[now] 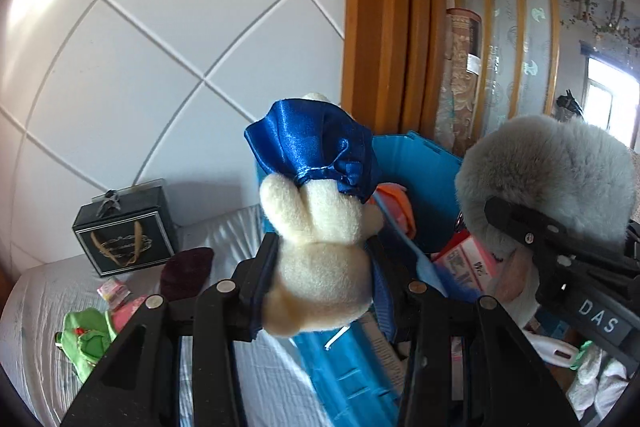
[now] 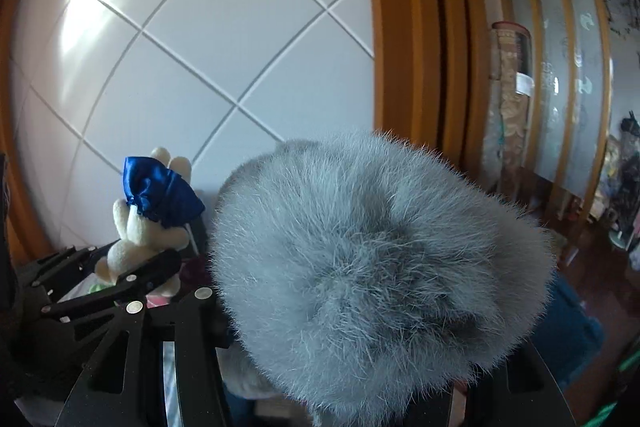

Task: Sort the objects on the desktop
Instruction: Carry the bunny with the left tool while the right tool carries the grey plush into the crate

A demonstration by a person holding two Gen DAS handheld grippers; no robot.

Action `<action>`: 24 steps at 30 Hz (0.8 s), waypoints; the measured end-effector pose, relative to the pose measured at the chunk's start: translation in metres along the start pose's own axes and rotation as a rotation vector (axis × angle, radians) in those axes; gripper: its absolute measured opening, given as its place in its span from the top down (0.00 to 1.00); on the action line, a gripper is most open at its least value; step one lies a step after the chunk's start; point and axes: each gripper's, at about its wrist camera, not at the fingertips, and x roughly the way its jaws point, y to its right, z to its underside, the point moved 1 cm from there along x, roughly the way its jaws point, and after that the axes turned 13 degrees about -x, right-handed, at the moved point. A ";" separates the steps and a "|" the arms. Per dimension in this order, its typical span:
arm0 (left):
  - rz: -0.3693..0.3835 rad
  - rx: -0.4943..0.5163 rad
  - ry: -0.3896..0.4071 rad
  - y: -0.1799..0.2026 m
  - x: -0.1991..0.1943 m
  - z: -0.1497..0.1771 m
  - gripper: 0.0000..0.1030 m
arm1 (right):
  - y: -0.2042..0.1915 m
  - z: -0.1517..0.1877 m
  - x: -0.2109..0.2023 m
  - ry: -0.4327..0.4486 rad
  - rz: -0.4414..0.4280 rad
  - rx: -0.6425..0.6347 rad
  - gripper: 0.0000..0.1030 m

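My left gripper (image 1: pixel 320 247) is shut on a cream plush toy (image 1: pixel 320 267) in a shiny blue satin skirt (image 1: pixel 312 143), held up in the air in front of the blue bin (image 1: pixel 416 179). The right wrist view shows the same plush toy (image 2: pixel 136 247) low on the left, in the left gripper (image 2: pixel 136 263). My right gripper (image 2: pixel 360 307) is shut on a large grey fluffy ball (image 2: pixel 372 267) that hides its fingertips. In the left wrist view the grey fluffy ball (image 1: pixel 548 171) hangs at the right, over the bin, pinched by a black finger (image 1: pixel 520 227).
The bin holds a pink box (image 1: pixel 472 263), an orange item (image 1: pixel 396 203) and other clutter. On the white quilted surface (image 1: pixel 40 307) sit a black gift box (image 1: pixel 124 231), a dark maroon piece (image 1: pixel 188 271) and green cloth (image 1: pixel 86 339). A tiled wall (image 1: pixel 180 27) and a wooden door frame (image 1: pixel 384 27) stand behind.
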 end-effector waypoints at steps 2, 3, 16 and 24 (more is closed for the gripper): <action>0.008 0.021 -0.029 0.027 0.013 0.009 0.59 | 0.023 0.013 0.009 -0.030 0.045 -0.013 0.48; 0.010 0.029 -0.047 0.041 0.020 0.012 0.59 | 0.034 0.018 0.011 -0.047 0.060 -0.018 0.48; -0.065 0.049 -0.295 0.094 0.073 0.060 0.57 | 0.093 0.099 0.074 -0.274 0.070 -0.104 0.47; -0.125 0.045 -0.307 0.097 0.077 0.067 0.50 | 0.106 0.122 0.084 -0.289 0.037 -0.089 0.44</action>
